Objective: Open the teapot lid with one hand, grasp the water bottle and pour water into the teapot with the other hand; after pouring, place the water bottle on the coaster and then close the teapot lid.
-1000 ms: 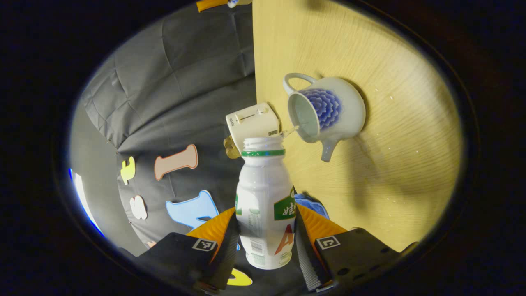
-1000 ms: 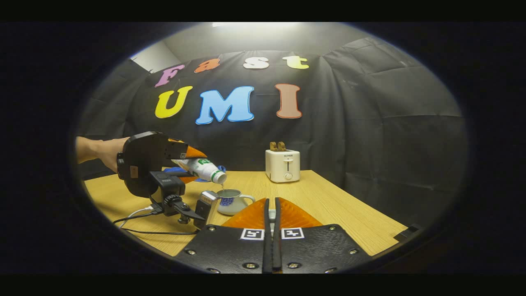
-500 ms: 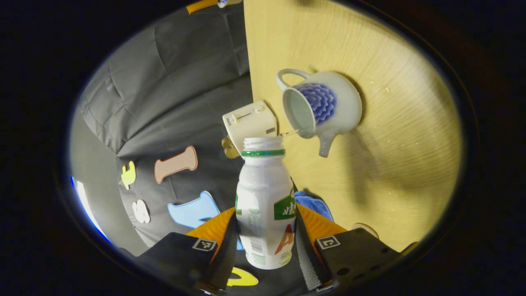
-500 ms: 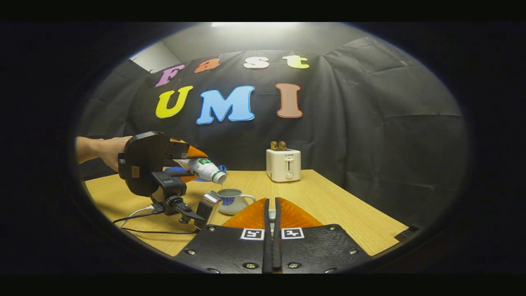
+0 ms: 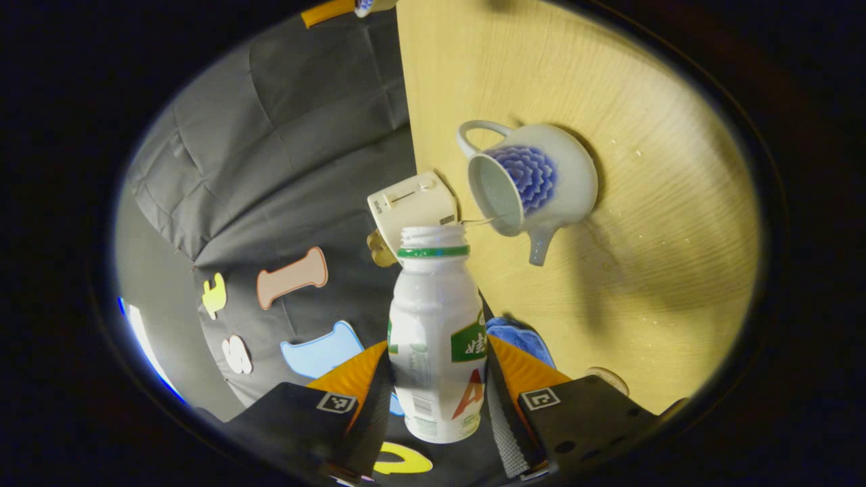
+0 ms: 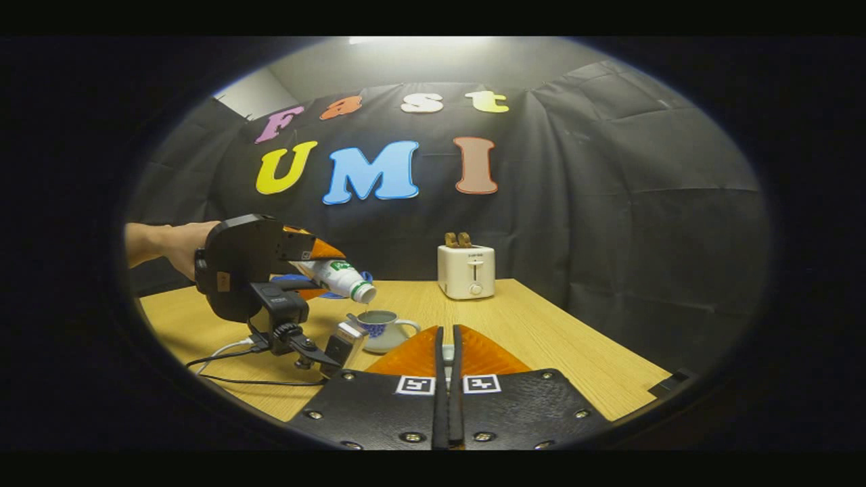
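Left gripper (image 5: 436, 385) pinches the water bottle (image 5: 436, 338) low on its body, one finger pressed on each side; bottle uncapped, mouth pointing away from the camera. From the right gripper view the same bottle (image 6: 342, 279) is tipped with its mouth downward, just above the open teapot (image 6: 379, 329), and a hand (image 6: 179, 247) holds that gripper from the left. Teapot (image 5: 534, 182) — white with a blue flower — stands on the wooden table (image 5: 663, 223), lid off; a thin thread of water (image 5: 479, 220) runs from the bottle's mouth to the pot's rim. Right gripper (image 6: 446, 365) is pressed together, a small pale piece between its fingers near the tips — cannot tell what it is. White toaster (image 6: 465, 272) stands at the far table edge, well apart from the teapot. Blue cloth (image 5: 517, 338) lies on the table just beside the left gripper.
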Tool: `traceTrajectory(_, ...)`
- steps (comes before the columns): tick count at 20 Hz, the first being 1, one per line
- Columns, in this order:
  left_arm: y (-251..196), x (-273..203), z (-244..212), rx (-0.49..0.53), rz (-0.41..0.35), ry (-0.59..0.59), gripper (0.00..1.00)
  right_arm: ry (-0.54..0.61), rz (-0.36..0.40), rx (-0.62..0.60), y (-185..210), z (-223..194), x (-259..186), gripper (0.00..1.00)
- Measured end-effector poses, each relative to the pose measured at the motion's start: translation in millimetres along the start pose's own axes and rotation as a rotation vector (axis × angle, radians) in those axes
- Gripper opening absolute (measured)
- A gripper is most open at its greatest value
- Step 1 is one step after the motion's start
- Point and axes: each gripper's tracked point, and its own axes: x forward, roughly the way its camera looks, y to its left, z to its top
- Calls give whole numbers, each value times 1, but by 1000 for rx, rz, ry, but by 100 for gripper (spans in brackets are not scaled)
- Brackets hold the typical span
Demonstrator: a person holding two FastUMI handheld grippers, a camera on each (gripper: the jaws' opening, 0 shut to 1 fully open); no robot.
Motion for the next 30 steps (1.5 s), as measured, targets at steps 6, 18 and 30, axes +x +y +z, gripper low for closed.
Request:
traceTrajectory(6, 1, 2, 5, 5, 1, -10, 79, 4, 3, 6, 0, 0, 0, 0)
traceTrajectory(18, -10, 7, 11, -42, -38, -40, 80, 10, 3, 11, -2, -2, 1, 0)
traceTrajectory(30, -41, 10, 20, -477, -74, -128, 73, -6, 13, 35, 1, 5, 3, 1)
